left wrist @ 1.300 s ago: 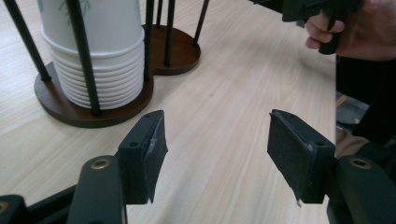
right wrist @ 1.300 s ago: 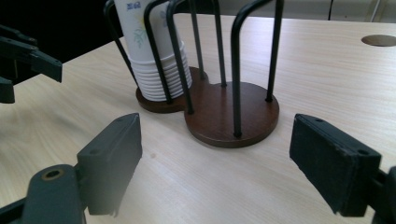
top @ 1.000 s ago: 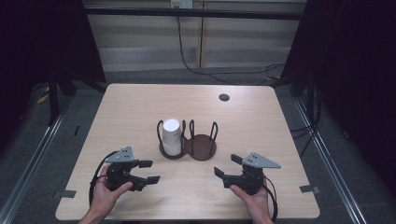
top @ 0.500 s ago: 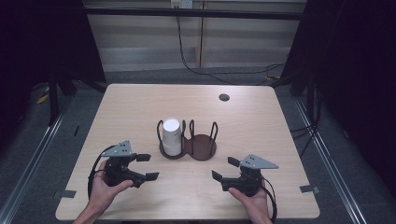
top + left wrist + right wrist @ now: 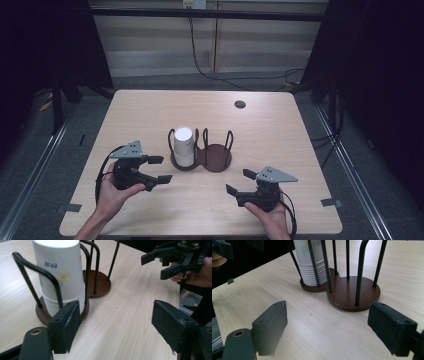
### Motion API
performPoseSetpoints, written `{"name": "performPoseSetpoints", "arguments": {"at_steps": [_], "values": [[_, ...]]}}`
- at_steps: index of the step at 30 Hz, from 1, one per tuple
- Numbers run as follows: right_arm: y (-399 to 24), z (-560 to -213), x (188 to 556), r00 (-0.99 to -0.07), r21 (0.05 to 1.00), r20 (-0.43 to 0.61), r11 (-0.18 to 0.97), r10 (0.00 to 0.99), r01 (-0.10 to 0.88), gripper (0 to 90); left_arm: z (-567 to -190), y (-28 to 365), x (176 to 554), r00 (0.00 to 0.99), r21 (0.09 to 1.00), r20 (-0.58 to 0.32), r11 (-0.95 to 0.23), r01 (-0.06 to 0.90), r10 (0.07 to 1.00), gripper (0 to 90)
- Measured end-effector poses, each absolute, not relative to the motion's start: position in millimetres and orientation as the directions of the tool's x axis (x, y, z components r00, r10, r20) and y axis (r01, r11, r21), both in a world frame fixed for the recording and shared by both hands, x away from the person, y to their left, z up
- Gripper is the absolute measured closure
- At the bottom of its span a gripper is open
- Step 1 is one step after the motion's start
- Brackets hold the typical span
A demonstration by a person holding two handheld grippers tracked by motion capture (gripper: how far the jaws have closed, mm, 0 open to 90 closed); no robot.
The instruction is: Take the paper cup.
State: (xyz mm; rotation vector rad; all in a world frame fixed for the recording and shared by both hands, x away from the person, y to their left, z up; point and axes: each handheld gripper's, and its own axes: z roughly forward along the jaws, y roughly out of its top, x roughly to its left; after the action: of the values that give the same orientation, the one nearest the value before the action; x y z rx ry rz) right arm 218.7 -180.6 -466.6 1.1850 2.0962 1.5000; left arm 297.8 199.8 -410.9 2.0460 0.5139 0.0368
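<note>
A pale wood-grain counter point(image 5: 280, 135) with rounded corners is seen from above, set on a grey floor point(image 5: 65, 150) between dark curtains. Near its middle a dark brown two-well holder point(image 5: 202, 159) with black wire hoops is stood directly on the wood; a stack of white paper cups point(image 5: 183, 146), upside down and printed with a small flower, is kept in the well nearer the left tongs, while the other well is left bare. A small dark round spot point(image 5: 240, 104) is seen by the far edge, well apart from the holder.
</note>
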Motion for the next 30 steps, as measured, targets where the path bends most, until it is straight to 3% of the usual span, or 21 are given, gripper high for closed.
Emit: {"name": "performPoseSetpoints", "arguments": {"at_steps": [30], "values": [[-176.5,-469.1,218.7,-0.642,0.875,0.229,0.135,0.732,0.466,16.8,-365.0,192.5,343.0,0.897,0.845,-0.132,-0.424,0.325,0.422,24.1]]}}
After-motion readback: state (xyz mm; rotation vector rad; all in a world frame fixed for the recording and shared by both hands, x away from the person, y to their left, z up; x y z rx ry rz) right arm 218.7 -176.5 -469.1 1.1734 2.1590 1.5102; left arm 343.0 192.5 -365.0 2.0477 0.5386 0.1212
